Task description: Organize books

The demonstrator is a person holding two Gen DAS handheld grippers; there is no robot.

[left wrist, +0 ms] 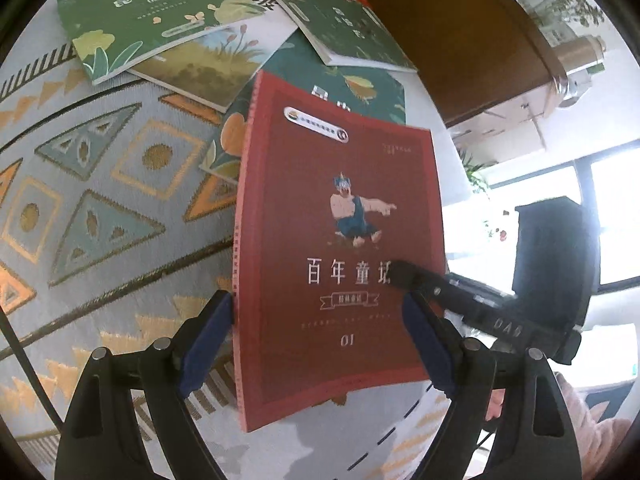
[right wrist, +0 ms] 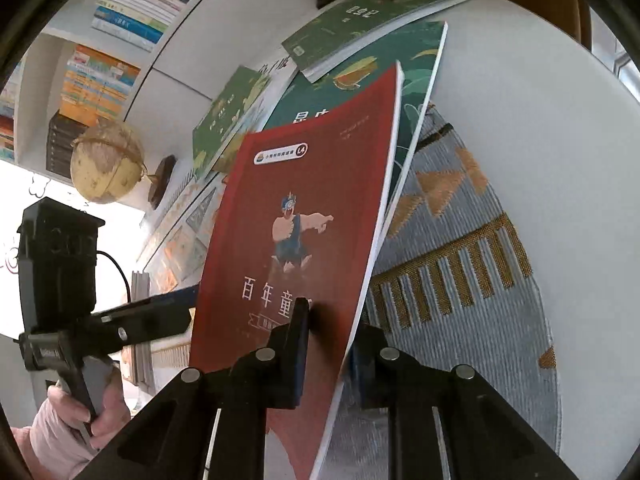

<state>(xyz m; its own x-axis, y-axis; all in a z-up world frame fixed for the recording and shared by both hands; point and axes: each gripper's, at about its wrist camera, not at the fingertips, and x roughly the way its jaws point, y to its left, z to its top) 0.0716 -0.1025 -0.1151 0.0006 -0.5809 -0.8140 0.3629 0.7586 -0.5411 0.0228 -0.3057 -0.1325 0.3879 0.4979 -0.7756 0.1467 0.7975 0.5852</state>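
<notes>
A red book (left wrist: 340, 240) with a cartoon figure on its cover is lifted, cover toward both cameras. My left gripper (left wrist: 320, 300) spans its width, one blue pad on the spine edge and the other on the right edge; the cover looks slightly bowed. My right gripper (right wrist: 334, 320) is shut on the book's right edge near the bottom, one finger on the cover and one behind it. That finger (left wrist: 416, 280) also shows in the left wrist view. On the table behind lie two green books (left wrist: 152, 12) (left wrist: 352, 28), a teal book (left wrist: 360, 92) and an illustrated one (left wrist: 208, 64).
A patterned woven mat (left wrist: 100, 184) covers part of the white round table (right wrist: 520, 120). A brown chair back (left wrist: 460, 32) stands at the far side. A bookshelf (right wrist: 120, 40) and a globe (right wrist: 106, 164) are at the left. A hand (right wrist: 80, 408) holds the left gripper's handle.
</notes>
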